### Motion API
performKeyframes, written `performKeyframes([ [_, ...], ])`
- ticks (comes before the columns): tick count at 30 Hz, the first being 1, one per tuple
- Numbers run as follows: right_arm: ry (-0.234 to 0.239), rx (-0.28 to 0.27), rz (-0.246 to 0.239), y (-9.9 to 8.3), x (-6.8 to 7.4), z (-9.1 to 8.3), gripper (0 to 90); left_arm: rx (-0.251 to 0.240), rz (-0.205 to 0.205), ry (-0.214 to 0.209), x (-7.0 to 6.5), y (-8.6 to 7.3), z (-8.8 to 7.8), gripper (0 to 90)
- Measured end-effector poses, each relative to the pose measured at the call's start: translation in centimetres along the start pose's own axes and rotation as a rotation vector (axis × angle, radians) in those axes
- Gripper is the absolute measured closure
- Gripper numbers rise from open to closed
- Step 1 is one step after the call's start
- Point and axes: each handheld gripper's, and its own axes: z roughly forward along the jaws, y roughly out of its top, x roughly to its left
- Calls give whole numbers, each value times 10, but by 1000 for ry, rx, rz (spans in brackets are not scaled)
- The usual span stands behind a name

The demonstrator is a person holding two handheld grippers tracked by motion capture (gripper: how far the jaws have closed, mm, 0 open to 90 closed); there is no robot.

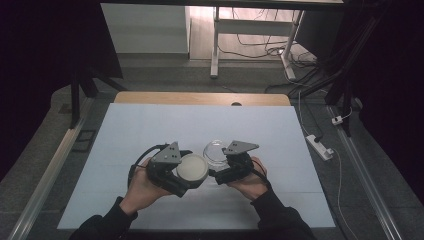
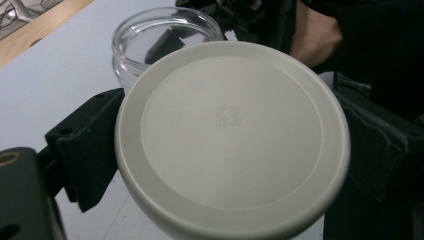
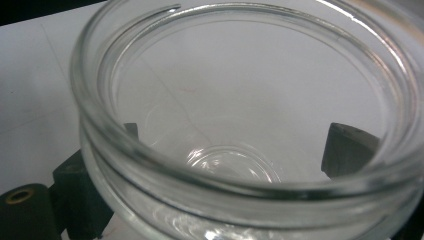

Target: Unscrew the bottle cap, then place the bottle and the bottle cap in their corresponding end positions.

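So the glass jar [image 1: 216, 152] is held just above or on the white table cover [image 1: 150, 130], near the middle front of it, and it's empty as far as can be seen: the base is visible straight through the open mouth in the right gripper view. The white lid [image 1: 193, 169] is off and is held just beside the jar on its left, edges close or maybe touching in the high view. Its flat face is tilted up toward the camera, with a small square mark stamped in the centre.

Judging from that, the step in hand looks like the bit between lid and jar: either it's just been unscrewed or it's about to be put on. If it's going on, the next move would call for the lid to be levelled, flipped the right way and centred over the mouth before any twist is given, otherwise the thread is likely to be crossed.

Jaws: the left gripper [image 1: 186, 176] is clamped on the lid by its rim, spread wide since the full width of the disc is spanned. The right gripper [image 1: 227, 161] is closed on the jar's body, one jaw seen at each side through the glass, also spread wide.
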Motion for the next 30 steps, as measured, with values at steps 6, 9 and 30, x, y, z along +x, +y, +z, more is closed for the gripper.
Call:
performKeyframes([
  [6, -13, -5, 1, 4, -7, 1, 67, 6, 2, -7, -2, -3, 3, 81],
  [9, -18, -6, -1, 7, -10, 3, 67, 9, 1, -10, -3, -5, 5, 81],
  [30, -55, 0, 22, 18, -33, 25, 66, 27, 16, -45, -3, -23, 30, 81],
])
